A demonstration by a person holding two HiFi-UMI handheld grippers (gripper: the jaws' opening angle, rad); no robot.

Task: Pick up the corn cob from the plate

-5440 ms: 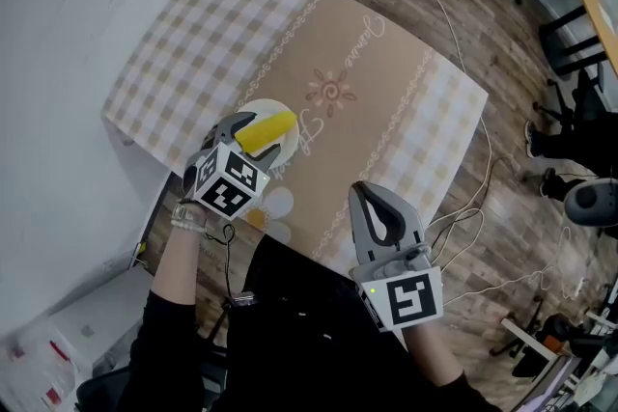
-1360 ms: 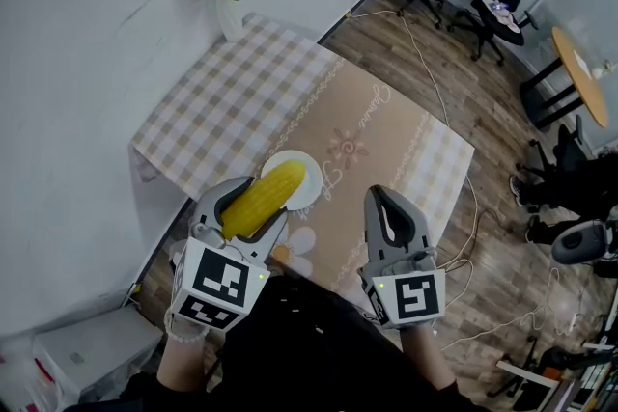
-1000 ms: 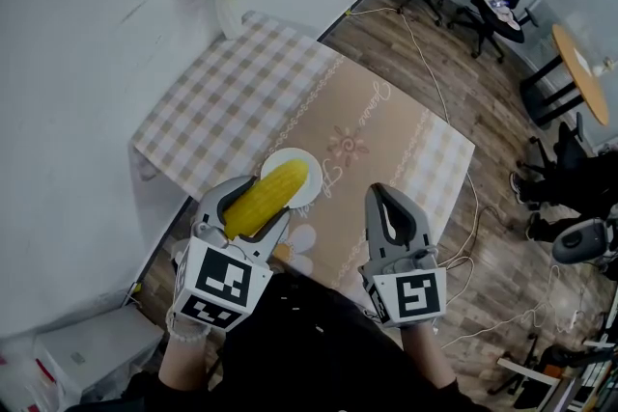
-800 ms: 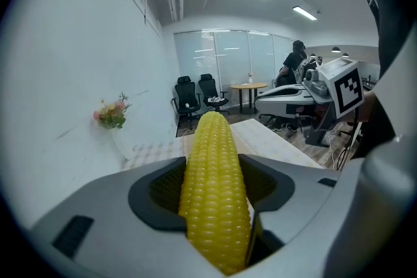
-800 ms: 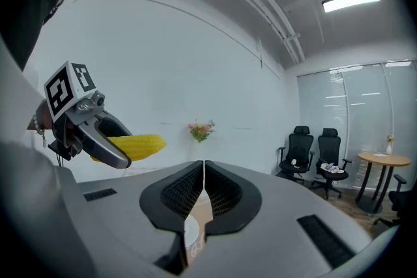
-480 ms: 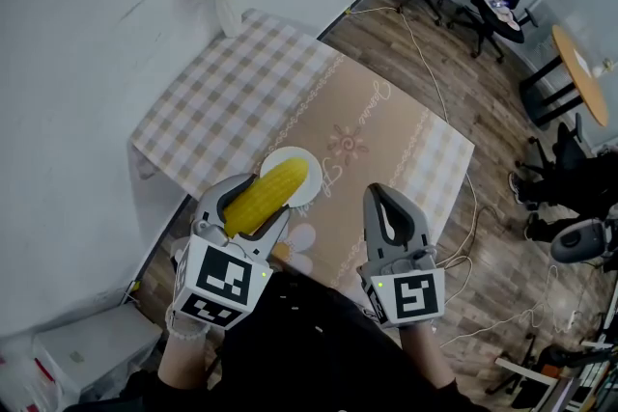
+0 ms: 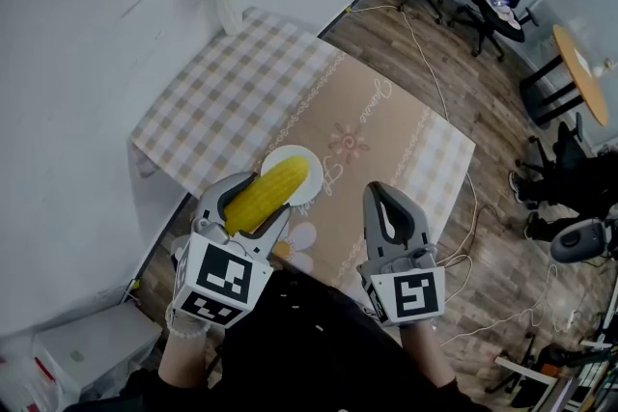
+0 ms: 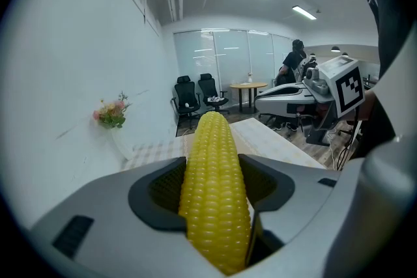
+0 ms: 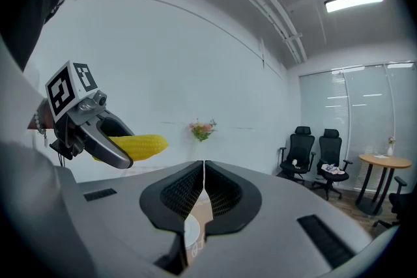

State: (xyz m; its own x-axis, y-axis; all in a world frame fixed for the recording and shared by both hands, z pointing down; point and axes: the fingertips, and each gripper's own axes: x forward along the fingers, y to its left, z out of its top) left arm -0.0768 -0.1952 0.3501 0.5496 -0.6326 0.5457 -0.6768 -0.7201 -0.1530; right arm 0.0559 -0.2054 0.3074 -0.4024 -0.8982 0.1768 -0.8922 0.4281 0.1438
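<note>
Left gripper (image 7: 253,206) is gripping the corn cob (image 7: 287,177) around its lower half. Its own view is showing both jaws pressing against the kernels on either side, with the blunt yellow tip jutting well forward of them. From where the person is looking down, the cob is lining up over the white plate (image 7: 290,152), which is sitting near the close edge of the table (image 7: 386,111). The right gripper view is showing the cob hanging in the air against the pale wall, so I am judging it clear of the plate rather than resting on it. How high above the plate it is hanging, I cannot tell.

Right gripper (image 7: 381,192) is idling beside the left one, close to the person's body. Its jaws are meeting in a thin seam with nothing between them, and it is touching nothing.

As for the step in hand, the grasp and the lift are looking done to me, and the pick-up is all but finished. What the next moment is calling for is mostly steadiness: firm pressure on the cob, and a level hold. The cob is round and bumpy, and so much of it is overhanging the jaws that it could twist or slide forward if the grip eases.
</note>
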